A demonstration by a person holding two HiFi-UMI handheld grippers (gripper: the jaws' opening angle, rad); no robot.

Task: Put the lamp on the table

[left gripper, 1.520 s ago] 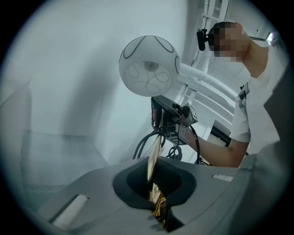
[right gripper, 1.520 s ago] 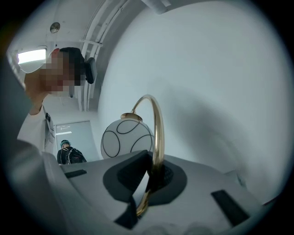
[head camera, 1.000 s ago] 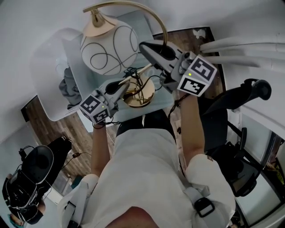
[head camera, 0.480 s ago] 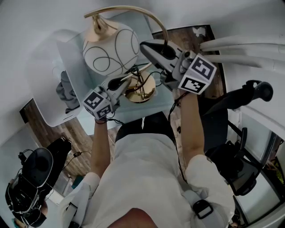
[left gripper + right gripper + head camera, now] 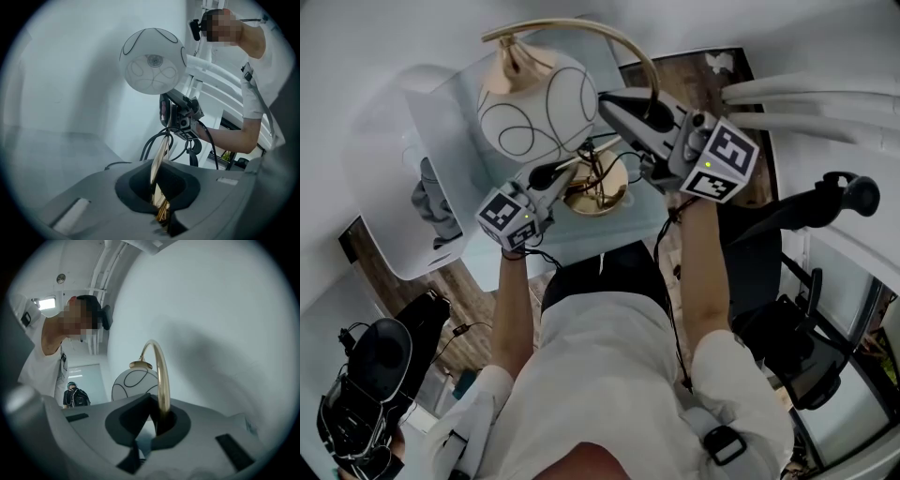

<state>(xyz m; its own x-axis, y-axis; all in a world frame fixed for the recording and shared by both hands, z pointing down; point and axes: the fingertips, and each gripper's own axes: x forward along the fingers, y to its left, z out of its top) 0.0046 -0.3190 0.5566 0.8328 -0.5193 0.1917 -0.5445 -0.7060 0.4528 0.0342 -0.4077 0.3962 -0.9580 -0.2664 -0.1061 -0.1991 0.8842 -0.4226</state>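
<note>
The lamp has a white globe shade (image 5: pixel 534 108) with black looping lines, a curved gold arm (image 5: pixel 628 47) and a round gold base (image 5: pixel 598 192). It is over the pale glass table (image 5: pixel 581 242); I cannot tell whether the base touches it. My left gripper (image 5: pixel 567 173) is shut on the lamp's lower gold stem (image 5: pixel 161 154), with the shade (image 5: pixel 152 61) above. My right gripper (image 5: pixel 611 101) is shut on the gold arm (image 5: pixel 161 376), with the shade (image 5: pixel 136 383) beyond it. Black cord (image 5: pixel 609 169) loops around the base.
A white rounded counter (image 5: pixel 389 141) with a grey object (image 5: pixel 431 202) adjoins the table's left side. A black office chair (image 5: pixel 806 356) stands at the right, black equipment (image 5: pixel 361 403) lower left, white rails (image 5: pixel 806 103) upper right. A person with a backpack (image 5: pixel 75 395) stands far off.
The lamp and both grippers have shifted slightly farther over the table. Both grips on the lamp are unchanged.
</note>
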